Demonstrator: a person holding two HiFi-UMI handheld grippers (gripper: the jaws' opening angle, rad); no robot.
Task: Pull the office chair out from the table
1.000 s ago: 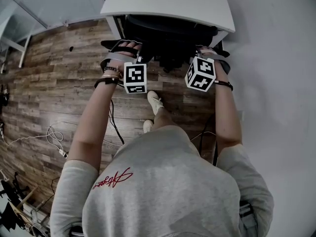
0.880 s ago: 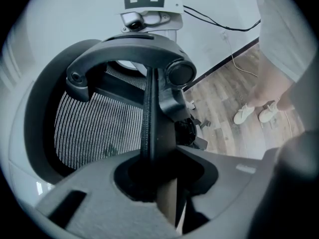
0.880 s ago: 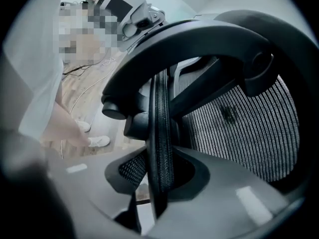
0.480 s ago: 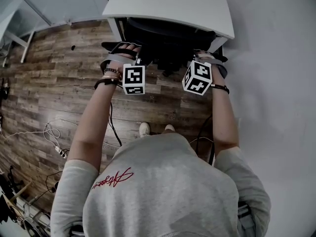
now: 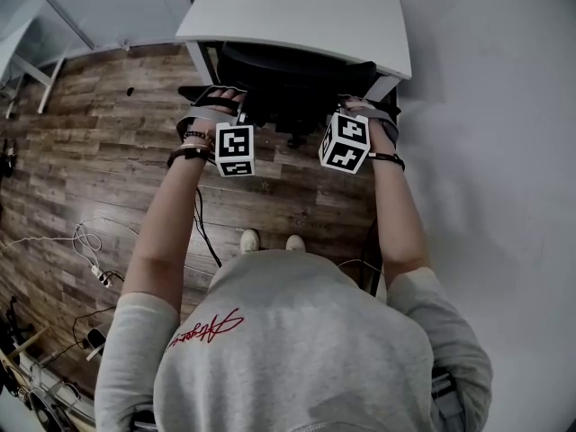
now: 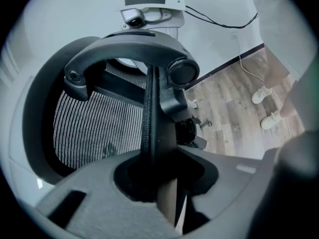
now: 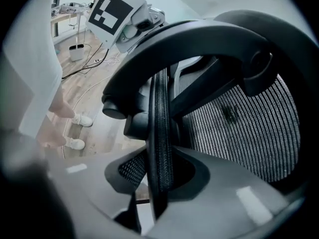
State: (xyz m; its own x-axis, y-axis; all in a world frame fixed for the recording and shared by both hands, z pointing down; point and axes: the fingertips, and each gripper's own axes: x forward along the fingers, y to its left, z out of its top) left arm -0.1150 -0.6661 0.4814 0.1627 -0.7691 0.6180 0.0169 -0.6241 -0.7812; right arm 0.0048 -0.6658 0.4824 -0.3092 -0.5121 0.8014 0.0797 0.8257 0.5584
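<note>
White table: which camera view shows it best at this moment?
The head view: the white table shows most of its top, with the office chair partly under it. Both gripper views are filled by the chair's mesh back; no tabletop can be made out there.

Cables trail across wood floor; white wall to the right

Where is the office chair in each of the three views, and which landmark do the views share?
Head view: the office chair is at top centre, partly under the white table.
Left gripper view: the office chair fills left and centre, mesh back at left.
Right gripper view: the office chair fills centre and right, mesh back at right.
Shared landmark: the person's white shoes on the wooden floor.
</note>
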